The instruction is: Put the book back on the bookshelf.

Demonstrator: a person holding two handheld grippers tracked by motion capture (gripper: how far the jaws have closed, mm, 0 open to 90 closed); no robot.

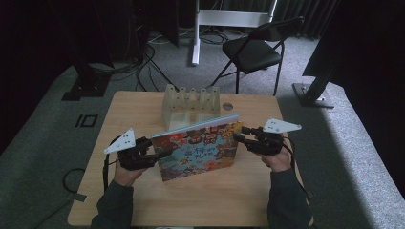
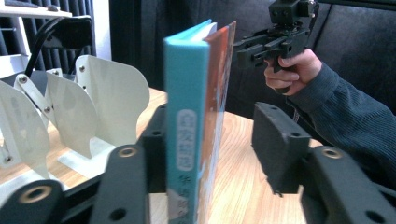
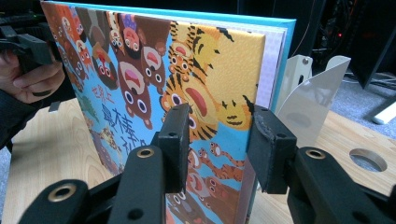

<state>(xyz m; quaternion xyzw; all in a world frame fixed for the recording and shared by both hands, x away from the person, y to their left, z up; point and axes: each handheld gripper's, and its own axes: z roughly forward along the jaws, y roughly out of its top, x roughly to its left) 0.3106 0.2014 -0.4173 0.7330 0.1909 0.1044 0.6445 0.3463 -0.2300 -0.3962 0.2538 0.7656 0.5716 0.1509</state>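
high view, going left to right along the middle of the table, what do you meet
left gripper → book → right gripper

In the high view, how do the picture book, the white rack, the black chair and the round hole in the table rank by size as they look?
1. Picture book
2. Black chair, farther from the camera, so its true size may be greater
3. White rack
4. Round hole

Upright book (image 1: pixel 198 150), apparently between both grippers
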